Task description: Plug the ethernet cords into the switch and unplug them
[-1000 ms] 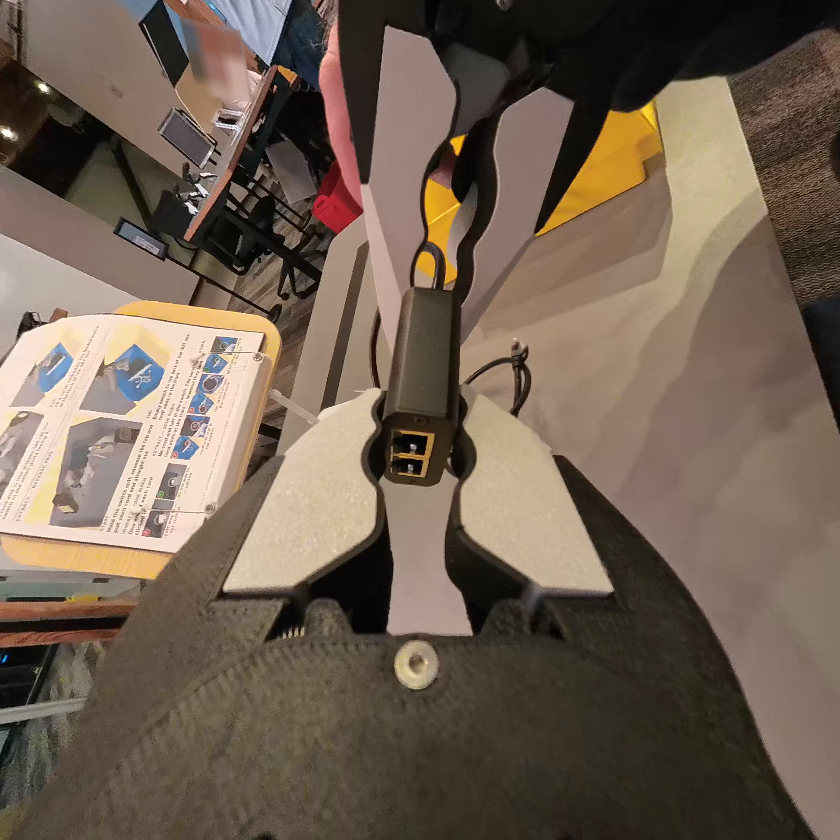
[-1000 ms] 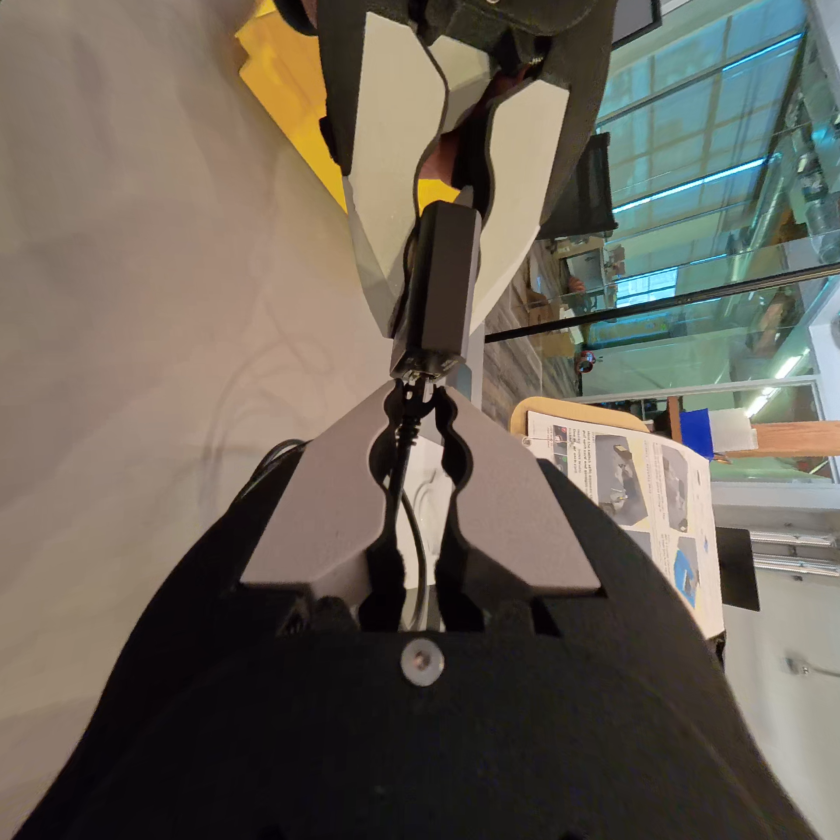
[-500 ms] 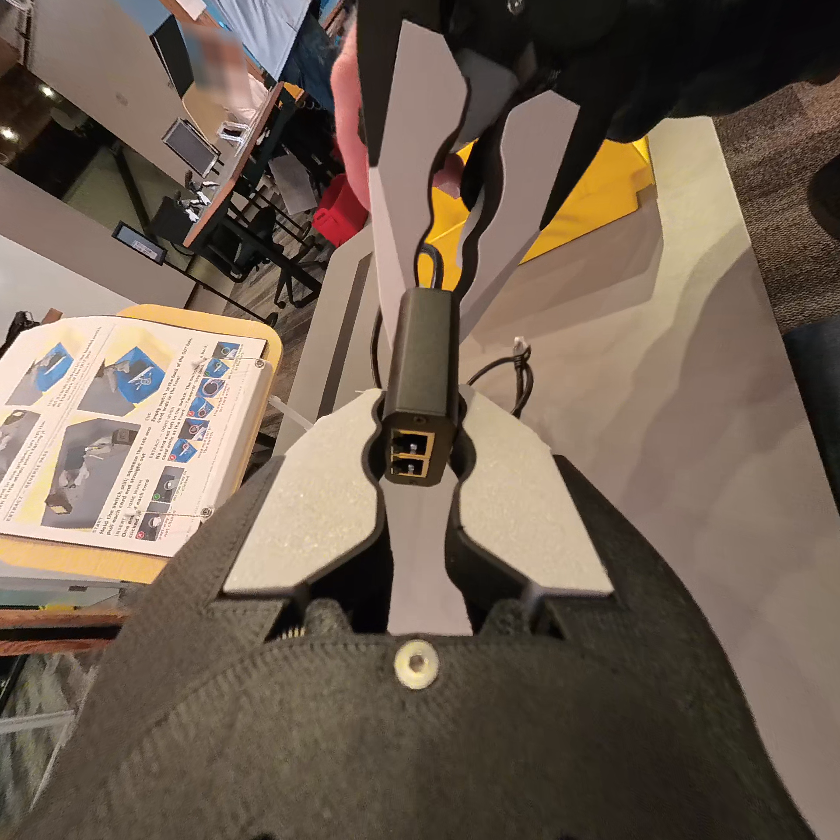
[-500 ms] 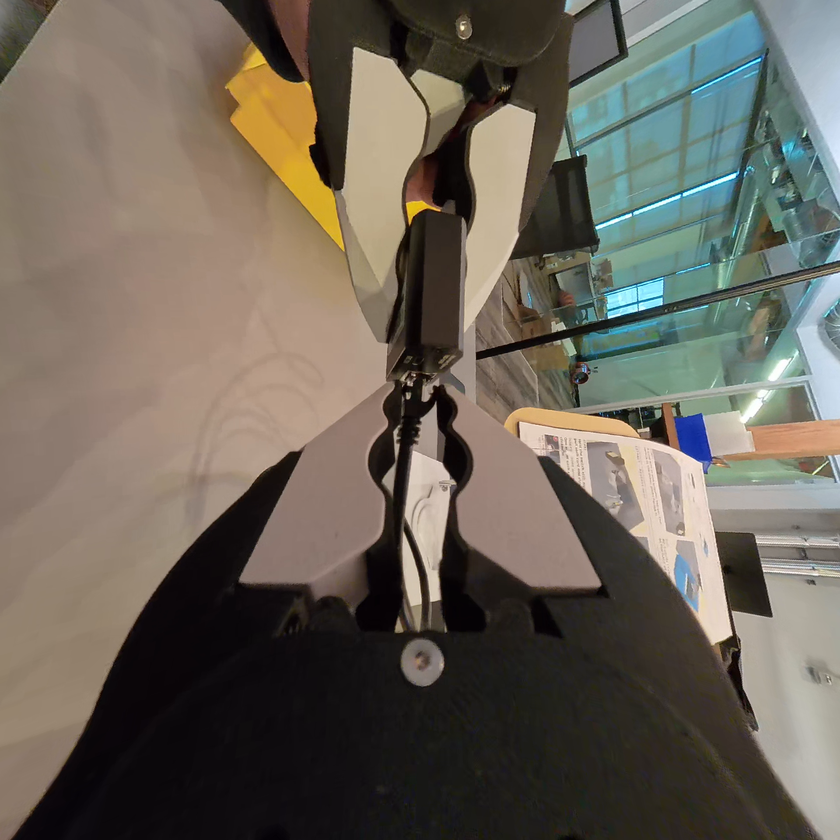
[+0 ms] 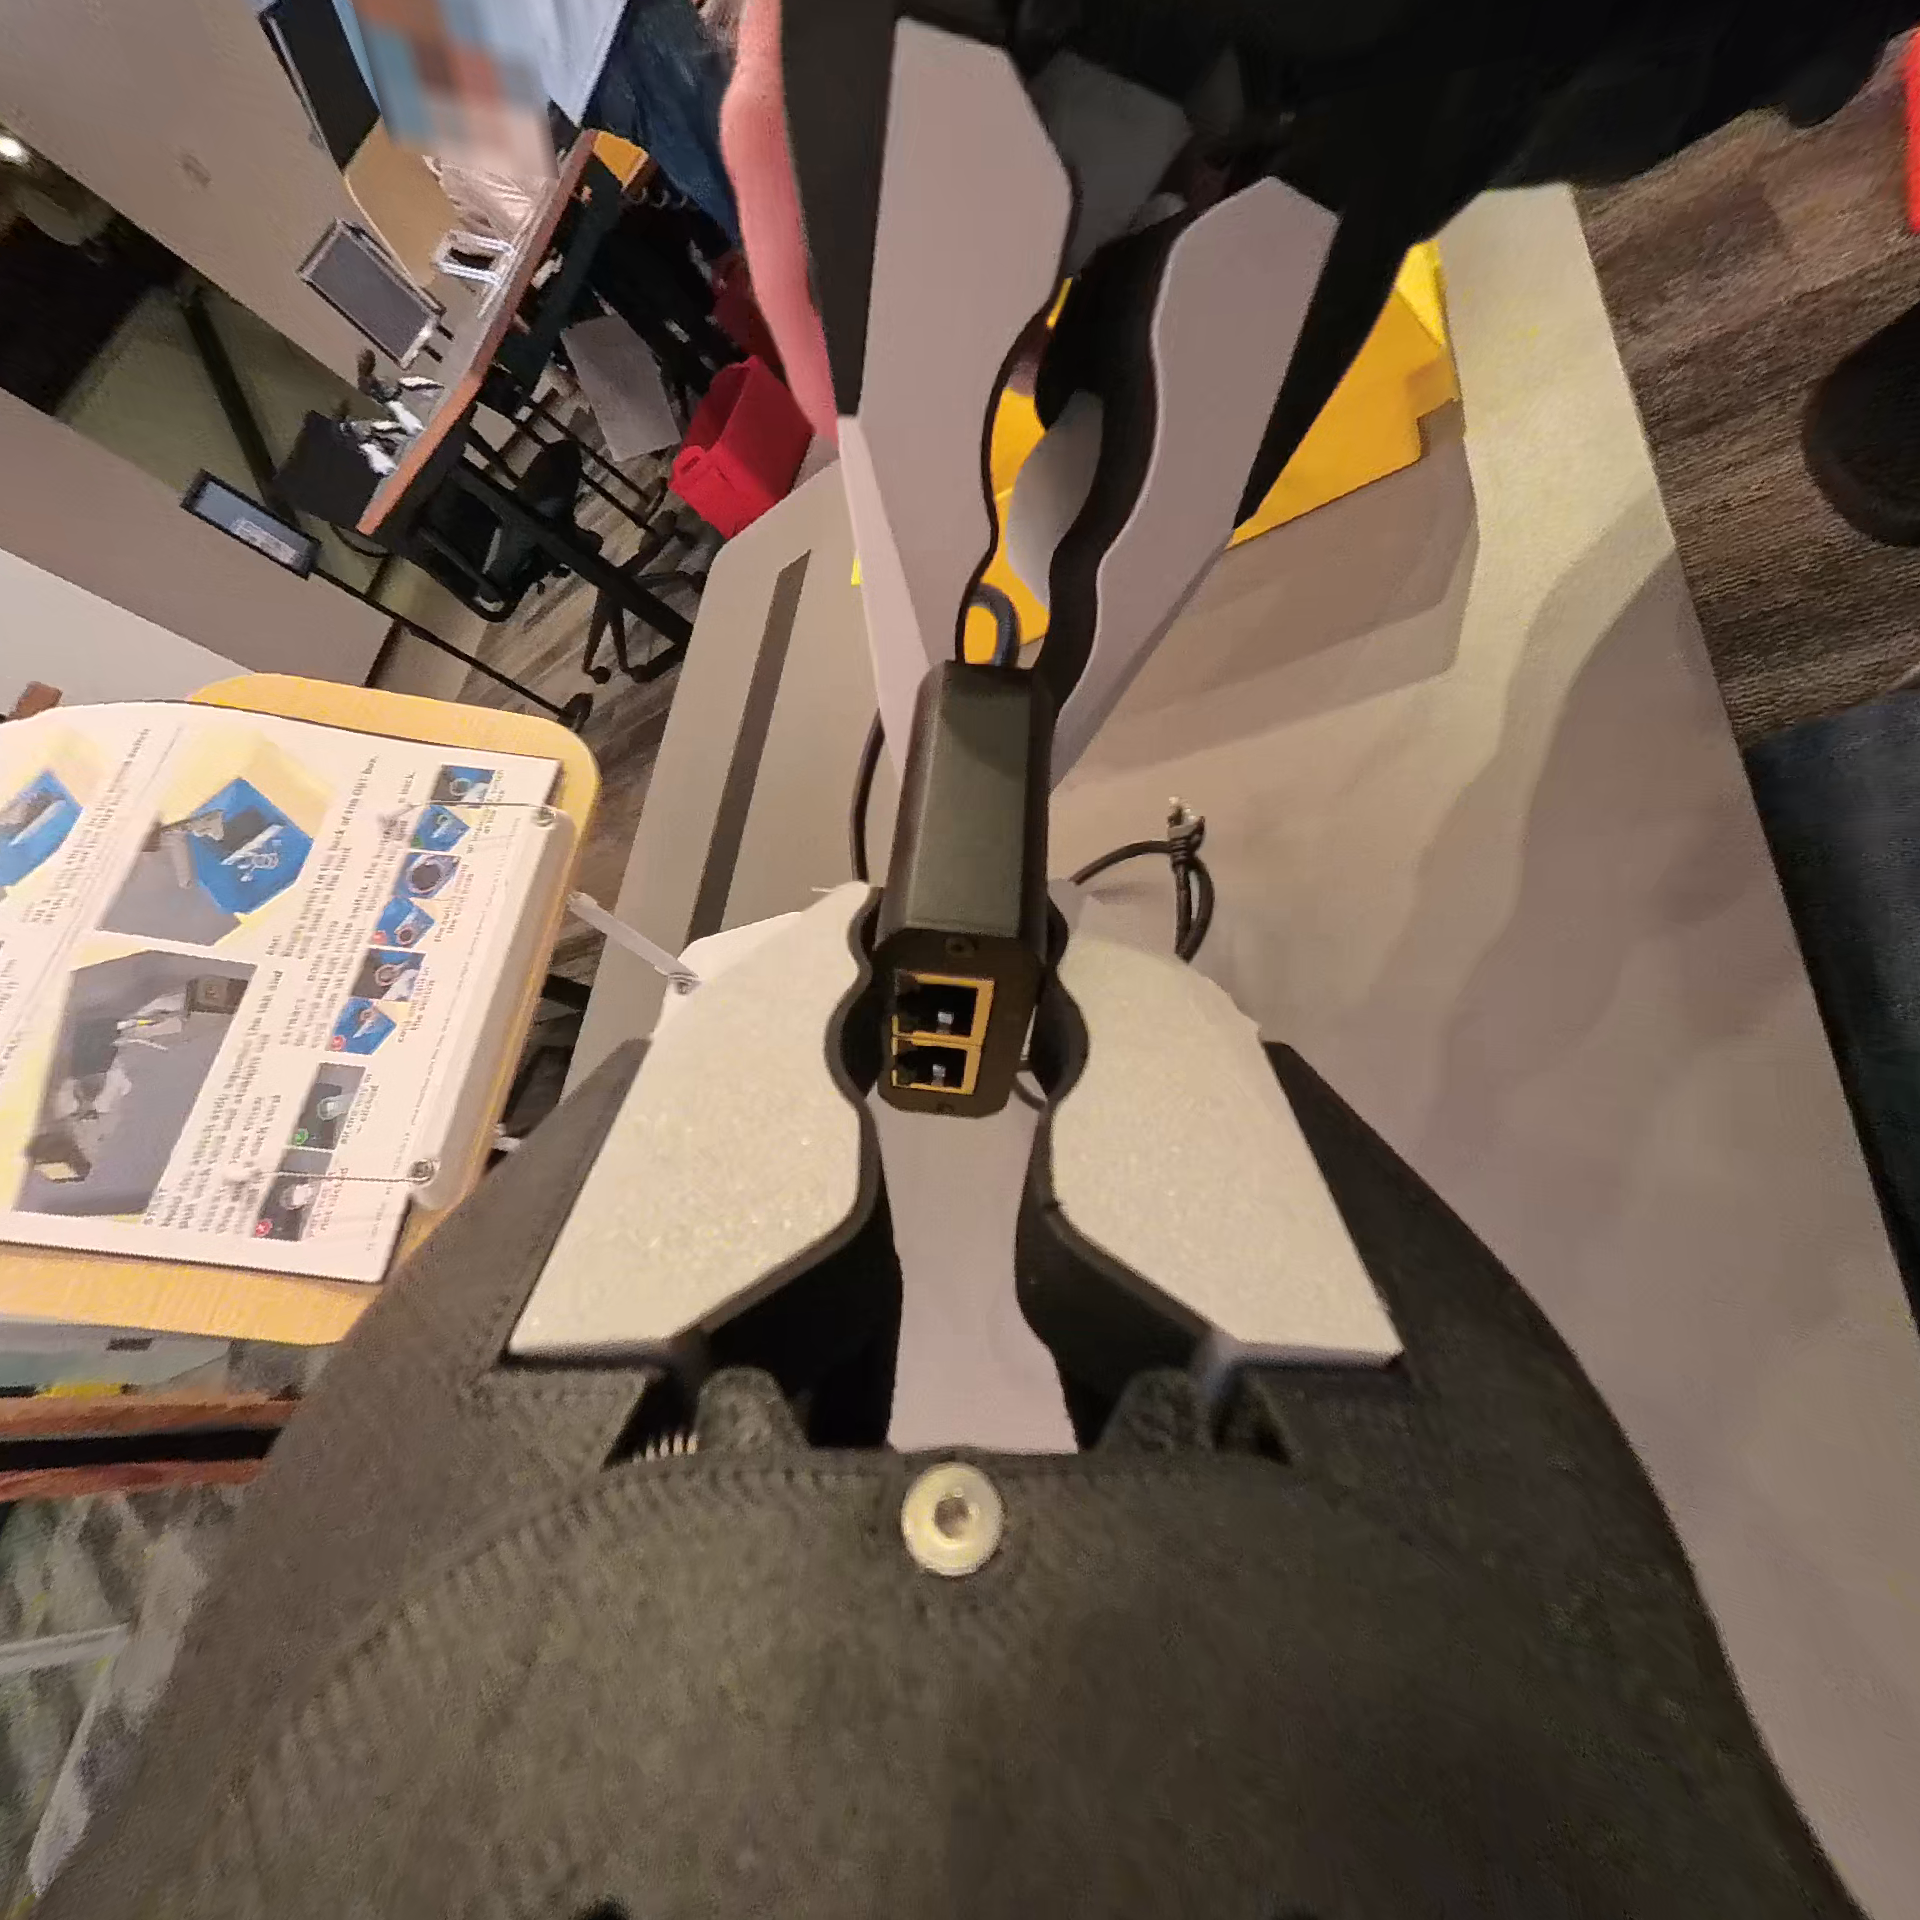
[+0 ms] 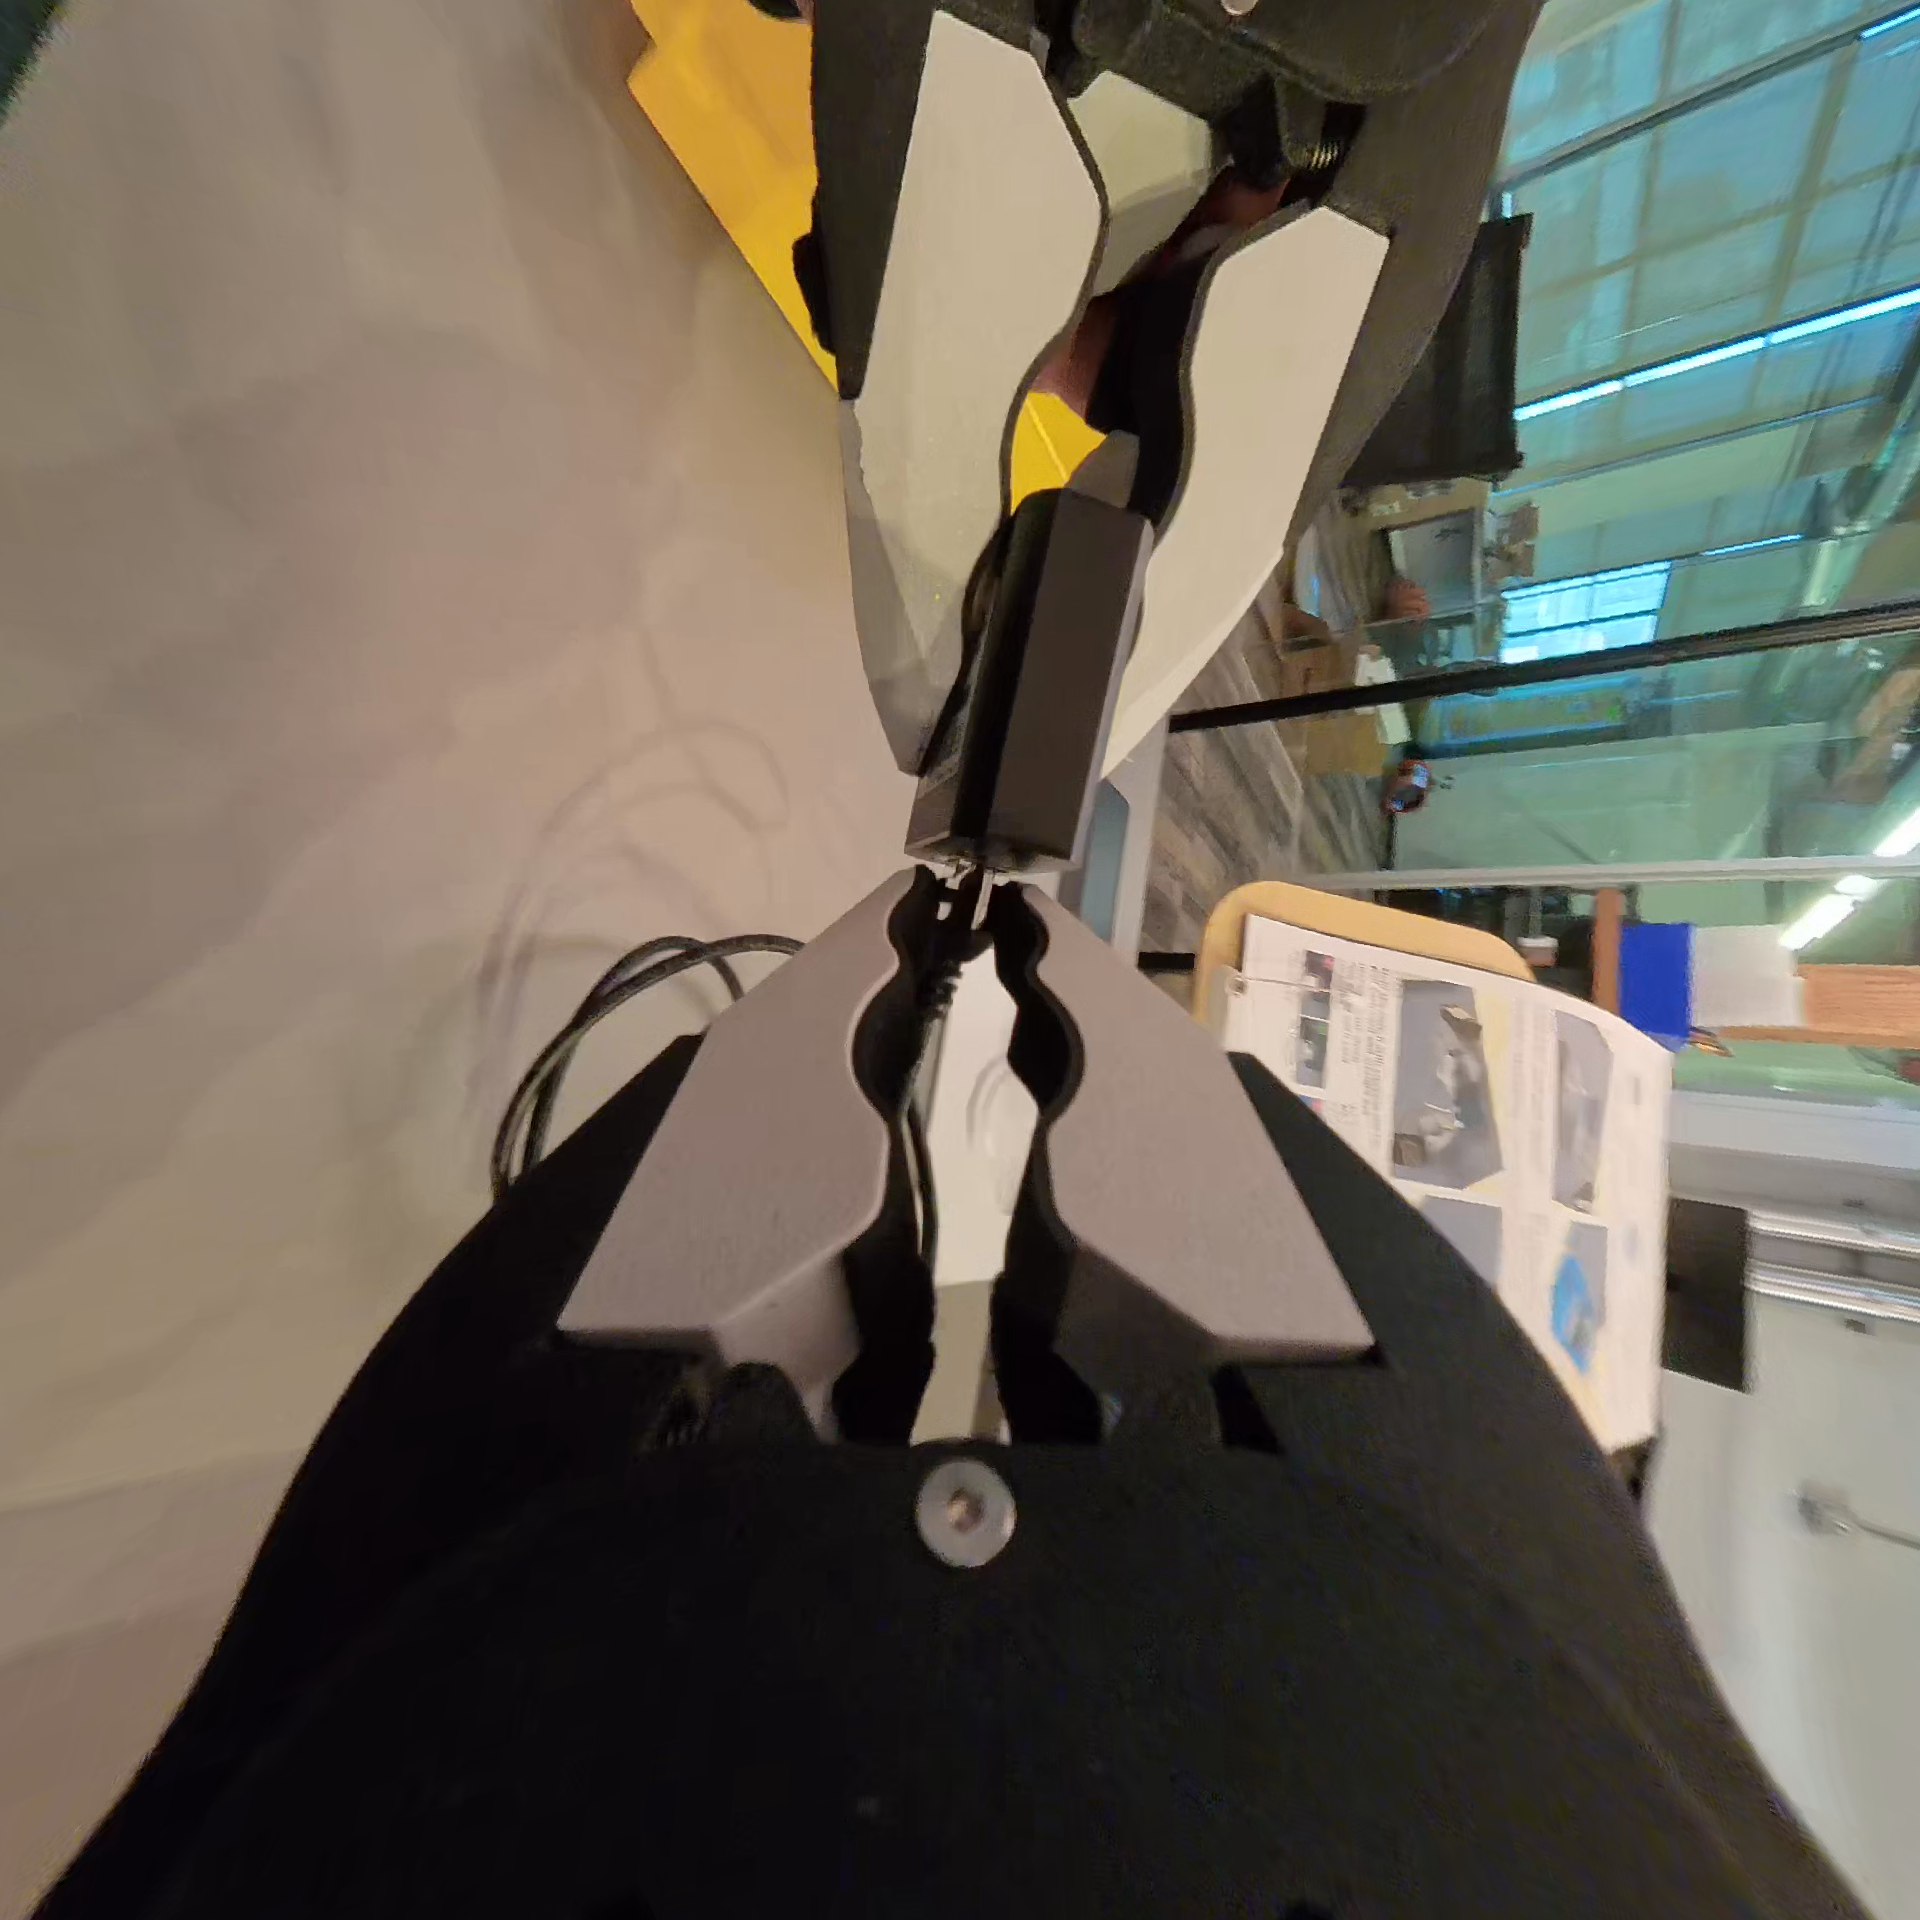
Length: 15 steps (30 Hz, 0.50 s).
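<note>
1. Gripping the switch [image 5: 961, 831], the left gripper [image 5: 951, 1023] had its fingers clenched on the end of the small black box that carries two yellow-rimmed ports, both ports empty and facing the left wrist camera.
2. The switch hung above the grey table [image 5: 1455, 935], held between the two grippers, which met nose to nose.
3. The right gripper [image 6: 961, 914] had its fingers closed on the ethernet cord [image 6: 925, 1039] just behind its plug, which sat at the switch's opposite end [image 6: 1023, 707].
4. Handling judgement: the switch looked light, rigid and smooth-sided, so liable to pivot in a narrow pinch; its flat sides close to the ports were the soundest hold.
5. Handling judgement: the cord was thin and limp, so only the stiff plug body and boot would transmit push or pull; the latch tab looked fragile.
6. A second plug [image 5: 1179, 826] lay loose on the table beyond the switch.
7. Hard to make out: whether the held plug was fully seated, since the fingertips covered the joint.
8. Also undetermined: where the slack loop [image 6: 582, 1039] ran, being cut off behind the gripper body.
</note>
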Each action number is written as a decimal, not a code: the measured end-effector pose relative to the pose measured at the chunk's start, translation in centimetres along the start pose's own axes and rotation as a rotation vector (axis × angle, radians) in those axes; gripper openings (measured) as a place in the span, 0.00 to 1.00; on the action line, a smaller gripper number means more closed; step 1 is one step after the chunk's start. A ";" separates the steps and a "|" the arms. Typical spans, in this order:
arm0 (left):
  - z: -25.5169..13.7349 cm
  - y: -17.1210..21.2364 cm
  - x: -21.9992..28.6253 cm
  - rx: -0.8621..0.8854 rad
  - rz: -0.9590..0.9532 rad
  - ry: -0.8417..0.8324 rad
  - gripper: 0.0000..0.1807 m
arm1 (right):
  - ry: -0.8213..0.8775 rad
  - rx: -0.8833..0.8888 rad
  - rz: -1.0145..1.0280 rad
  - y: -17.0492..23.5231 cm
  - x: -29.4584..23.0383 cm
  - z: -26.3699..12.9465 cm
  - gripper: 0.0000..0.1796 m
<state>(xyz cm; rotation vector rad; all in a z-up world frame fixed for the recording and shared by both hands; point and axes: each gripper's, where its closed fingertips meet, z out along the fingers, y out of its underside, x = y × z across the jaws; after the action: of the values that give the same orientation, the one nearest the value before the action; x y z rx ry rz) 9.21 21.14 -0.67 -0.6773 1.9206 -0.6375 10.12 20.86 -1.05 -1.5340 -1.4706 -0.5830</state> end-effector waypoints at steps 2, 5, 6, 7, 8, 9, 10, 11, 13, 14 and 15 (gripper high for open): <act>-0.2 -0.3 -0.1 -0.034 0.042 -0.018 0.14 | 0.036 -0.032 -0.031 -0.1 0.3 -0.2 0.05; -0.7 -1.0 -0.3 -0.027 0.031 -0.028 0.14 | 0.037 0.031 0.041 -0.6 0.8 -1.1 0.05; -0.8 -1.1 -0.3 -0.036 0.034 -0.024 0.14 | 0.038 0.033 0.047 -0.7 0.8 -1.2 0.05; -0.9 -1.3 -0.2 -0.040 0.039 -0.024 0.14 | 0.039 0.035 0.049 -0.8 0.8 -1.3 0.05; -1.0 -1.4 -0.2 -0.037 0.036 -0.022 0.14 | 0.036 0.046 0.063 -0.9 0.9 -1.5 0.05; -1.1 -1.5 -0.2 -0.037 0.029 -0.017 0.14 | 0.034 0.051 0.068 -0.9 0.8 -1.6 0.05; -1.5 -1.1 -0.9 -0.067 0.037 -0.056 0.14 | 0.034 0.012 0.066 0.0 0.9 -1.8 0.05; -2.5 -0.2 -2.2 -0.109 0.048 -0.110 0.14 | 0.056 -0.057 0.070 1.9 1.3 -2.2 0.05; -5.1 -0.5 -4.4 -0.032 -0.068 -0.130 0.13 | 0.066 -0.048 0.162 4.2 2.1 -3.8 0.04; -6.0 -0.9 -5.2 -0.020 -0.063 -0.159 0.14 | 0.073 -0.052 0.176 4.6 2.4 -4.6 0.04; -6.3 -1.1 -5.5 -0.033 -0.027 -0.179 0.13 | 0.084 -0.032 0.208 4.5 3.0 -5.3 0.04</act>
<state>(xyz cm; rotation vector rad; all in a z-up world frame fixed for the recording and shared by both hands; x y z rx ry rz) 5.75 25.04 5.96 -0.7568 1.7624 -0.5437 16.25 18.49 2.73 -1.6427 -1.2255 -0.5422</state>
